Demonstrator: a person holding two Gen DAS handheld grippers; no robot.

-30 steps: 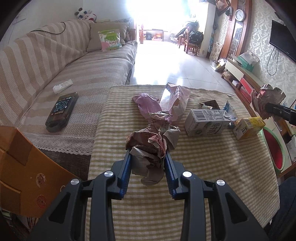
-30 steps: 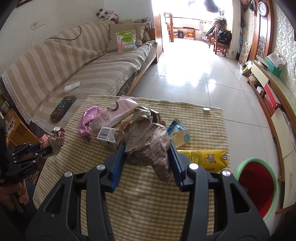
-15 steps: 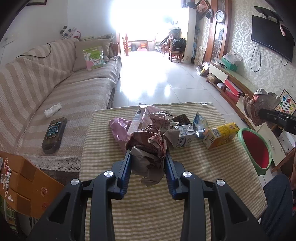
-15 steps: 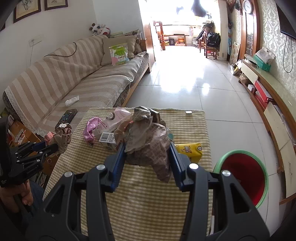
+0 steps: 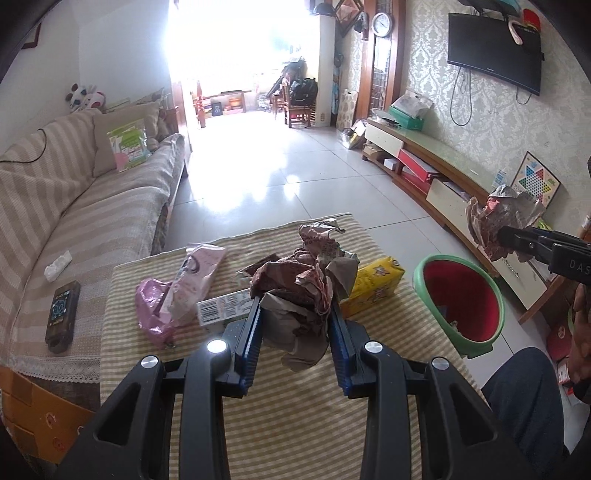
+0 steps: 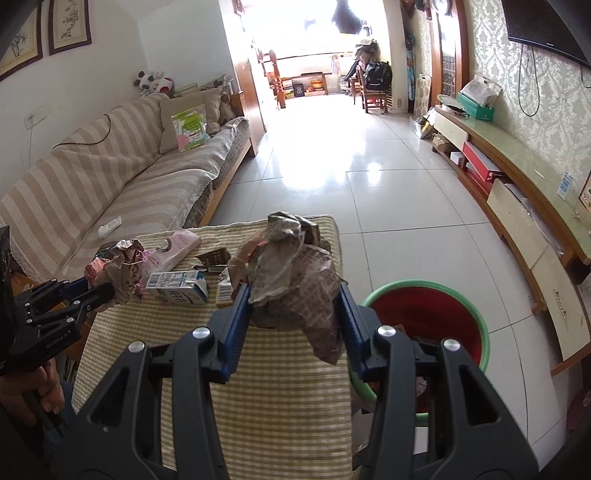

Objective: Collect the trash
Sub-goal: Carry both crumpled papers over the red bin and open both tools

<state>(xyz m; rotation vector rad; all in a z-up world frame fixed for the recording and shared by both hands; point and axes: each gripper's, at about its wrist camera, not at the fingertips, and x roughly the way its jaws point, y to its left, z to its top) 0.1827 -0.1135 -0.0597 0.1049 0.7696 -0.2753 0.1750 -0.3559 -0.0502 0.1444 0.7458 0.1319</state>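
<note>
Two crumpled paper wads are hanging lengthwise downward: left gripper (image 5: 294, 334) is pinching one (image 5: 303, 295), right gripper (image 6: 293, 323) is clamping another (image 6: 295, 273); only the right wrist view is showing the milk carton (image 6: 177, 286) unobstructed.

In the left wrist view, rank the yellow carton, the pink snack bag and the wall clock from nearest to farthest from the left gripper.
From the left gripper:
1. Yellow carton, just right of the fingers, on the table.
2. Pink snack bag, left of them, slightly farther.
3. Wall clock, high on the far wall.
</note>
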